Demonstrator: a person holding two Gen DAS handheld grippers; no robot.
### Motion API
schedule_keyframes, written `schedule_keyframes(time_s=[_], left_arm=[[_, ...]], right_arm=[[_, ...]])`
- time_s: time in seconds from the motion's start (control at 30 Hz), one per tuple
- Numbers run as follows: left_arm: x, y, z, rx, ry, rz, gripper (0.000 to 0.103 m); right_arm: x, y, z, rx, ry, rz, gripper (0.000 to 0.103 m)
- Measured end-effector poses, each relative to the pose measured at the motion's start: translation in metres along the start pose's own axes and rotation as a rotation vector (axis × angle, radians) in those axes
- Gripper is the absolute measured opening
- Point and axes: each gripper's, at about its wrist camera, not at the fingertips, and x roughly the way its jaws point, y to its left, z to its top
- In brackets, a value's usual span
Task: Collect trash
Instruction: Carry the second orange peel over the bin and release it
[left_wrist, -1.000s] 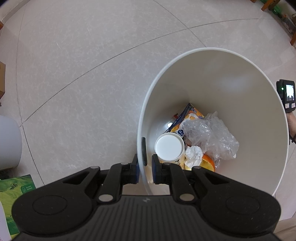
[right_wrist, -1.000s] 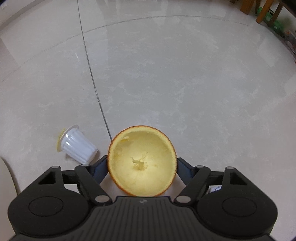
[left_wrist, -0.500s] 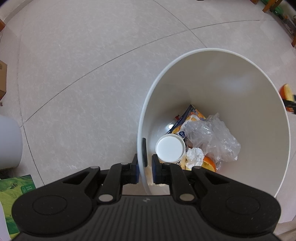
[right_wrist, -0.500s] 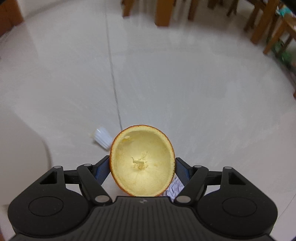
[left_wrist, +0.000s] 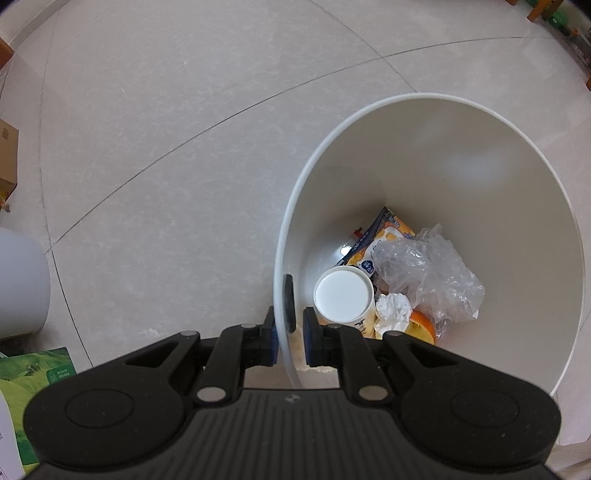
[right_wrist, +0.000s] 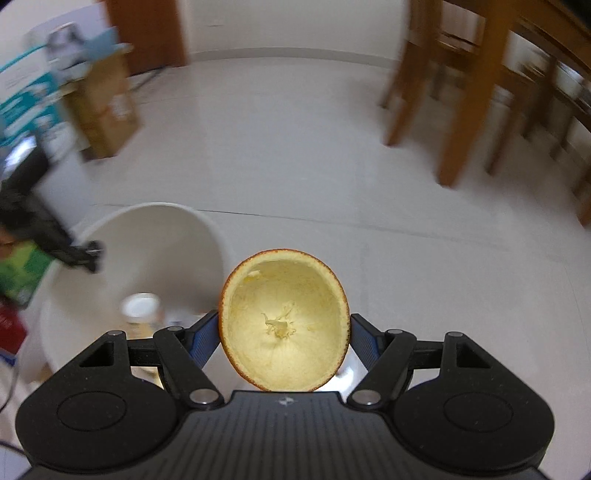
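My left gripper (left_wrist: 289, 338) is shut on the near rim of the white trash bin (left_wrist: 461, 155), one finger outside and one inside the wall. Down in the bin lie a white-lidded cup (left_wrist: 342, 294), a snack wrapper (left_wrist: 384, 232), a clear plastic bag (left_wrist: 428, 273), a crumpled tissue (left_wrist: 393, 312) and an orange peel piece (left_wrist: 423, 325). My right gripper (right_wrist: 283, 334) is shut on a hollow orange peel half (right_wrist: 283, 326), its pale inside facing the camera. In the right wrist view the bin (right_wrist: 162, 236) sits low left of the peel, with the left gripper (right_wrist: 79, 254) on its rim.
Wooden chair and table legs (right_wrist: 461, 110) stand at the upper right. Cardboard boxes (right_wrist: 103, 107) and packaging sit at the upper left. In the left wrist view a white cylinder (left_wrist: 20, 284) and a green box (left_wrist: 33, 373) lie at the left edge. The floor is pale tile.
My right gripper rose and swung with the orange peel from low over the floor toward the bin, which has come into its view. The left gripper and bin stayed still.
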Motion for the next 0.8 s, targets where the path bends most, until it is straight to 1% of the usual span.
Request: schedule_keyframes(time_s=[0.1, 0.23, 0.37, 0.47, 0.6, 0.8], left_arm=[[0.001, 0.000, 0.000, 0.001, 0.000, 0.002, 0.011], [0.001, 0.000, 0.000, -0.004, 0.001, 0.005, 0.011], [0.000, -0.001, -0.001, -0.013, -0.001, 0.010, 0.011], [0.000, 0.001, -0.001, -0.022, -0.001, 0.008, 0.011], [-0.001, 0.001, -0.001, -0.037, -0.002, 0.013, 0.011], [-0.002, 0.000, -0.003, -0.058, -0.014, 0.035, 0.011]], right_arm=[[0.002, 0.030, 0.009, -0.046, 0.006, 0.058, 0.078], [0.018, 0.058, 0.010, -0.086, 0.037, 0.109, 0.078], [0.027, 0.079, 0.002, -0.129, 0.073, 0.111, 0.078], [0.031, 0.084, -0.002, -0.151, 0.085, 0.108, 0.080], [0.022, 0.077, -0.004, -0.134, 0.051, 0.131, 0.088], [0.011, 0.070, -0.003, -0.087, 0.010, 0.137, 0.088]])
